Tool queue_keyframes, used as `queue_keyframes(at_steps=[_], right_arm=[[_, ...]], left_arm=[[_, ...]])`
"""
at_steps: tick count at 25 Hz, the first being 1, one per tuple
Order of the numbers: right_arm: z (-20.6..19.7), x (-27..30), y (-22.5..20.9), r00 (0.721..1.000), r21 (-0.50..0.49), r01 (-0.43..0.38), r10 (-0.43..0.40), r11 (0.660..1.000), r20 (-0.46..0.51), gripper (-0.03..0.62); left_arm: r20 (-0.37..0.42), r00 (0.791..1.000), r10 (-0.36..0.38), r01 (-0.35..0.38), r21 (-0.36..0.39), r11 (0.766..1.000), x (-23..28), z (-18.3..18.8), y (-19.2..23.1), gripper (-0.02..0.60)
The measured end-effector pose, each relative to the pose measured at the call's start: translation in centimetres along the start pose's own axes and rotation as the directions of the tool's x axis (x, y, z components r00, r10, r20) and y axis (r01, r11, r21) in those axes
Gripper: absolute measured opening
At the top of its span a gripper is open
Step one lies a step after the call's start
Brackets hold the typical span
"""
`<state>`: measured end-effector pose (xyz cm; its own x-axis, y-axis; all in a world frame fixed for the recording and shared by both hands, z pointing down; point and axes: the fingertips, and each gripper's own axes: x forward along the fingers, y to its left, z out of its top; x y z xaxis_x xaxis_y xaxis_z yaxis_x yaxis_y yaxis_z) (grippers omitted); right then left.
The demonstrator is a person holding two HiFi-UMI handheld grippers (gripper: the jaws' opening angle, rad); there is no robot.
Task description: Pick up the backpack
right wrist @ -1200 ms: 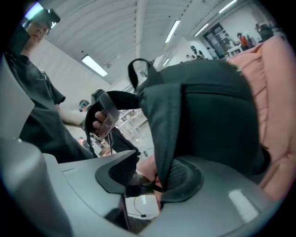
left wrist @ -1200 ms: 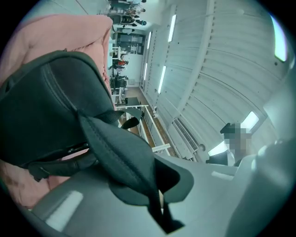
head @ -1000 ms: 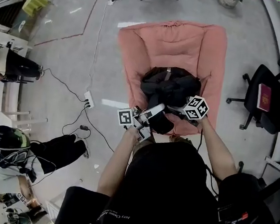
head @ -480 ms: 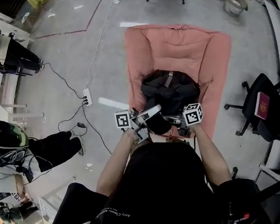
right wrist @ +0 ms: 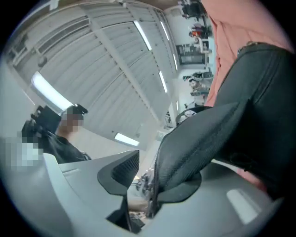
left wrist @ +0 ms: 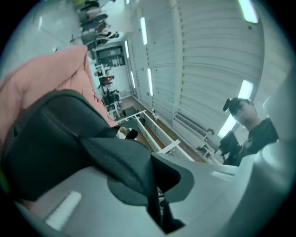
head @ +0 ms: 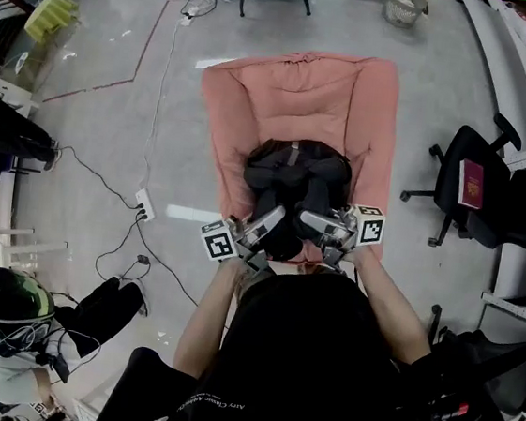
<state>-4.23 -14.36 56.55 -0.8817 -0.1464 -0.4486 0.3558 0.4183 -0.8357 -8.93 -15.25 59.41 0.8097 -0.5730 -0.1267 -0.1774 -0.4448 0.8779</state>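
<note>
Black backpack [head: 295, 176] is lying on the seat of a pink padded floor chair [head: 286, 94], w/ the person standing right at the chair's near edge and both grippers reaching in over the pack's near side. L gripper [head: 277, 216] is pinching a padded strap [left wrist: 115, 157] of the pack. In the left gripper view the strap is running down into the slot btwn the jaws and both pads are pressing on it, though the jaws have just been opening a touch. R gripper [head: 311, 220] is sitting just beside the L one. Its jaws have just been opening and are standing apart, w/ a mesh-faced strap [right wrist: 199, 139] btwn them. That strap is lying against one pad only, w/ a clear gap showing to the other pad. Both gripper views are looking up past the pack toward the ceiling lights, w/ pink chair fabric showing behind the black. Can't tell whether the pack is coming off the seat. To the right on the grey floor [head: 91, 147] a black office chair [head: 484, 216] is standing well apart, carrying a maroon booklet [head: 472, 184]. To the left a white power strip [head: 141, 205] is lying w/ cables trailing from it.
</note>
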Motion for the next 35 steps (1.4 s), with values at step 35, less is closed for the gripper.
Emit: queue_keyframes(at_steps=[35], right_arm=[[1.7,-1.2,-2.2,0.952,-0.160,0.290,-0.267,0.944,0.150,0.163]], left_arm=[[-0.127,0.975,0.181,-0.159,0.167,0.973,3.7,-2.5,-0.7,0.012]])
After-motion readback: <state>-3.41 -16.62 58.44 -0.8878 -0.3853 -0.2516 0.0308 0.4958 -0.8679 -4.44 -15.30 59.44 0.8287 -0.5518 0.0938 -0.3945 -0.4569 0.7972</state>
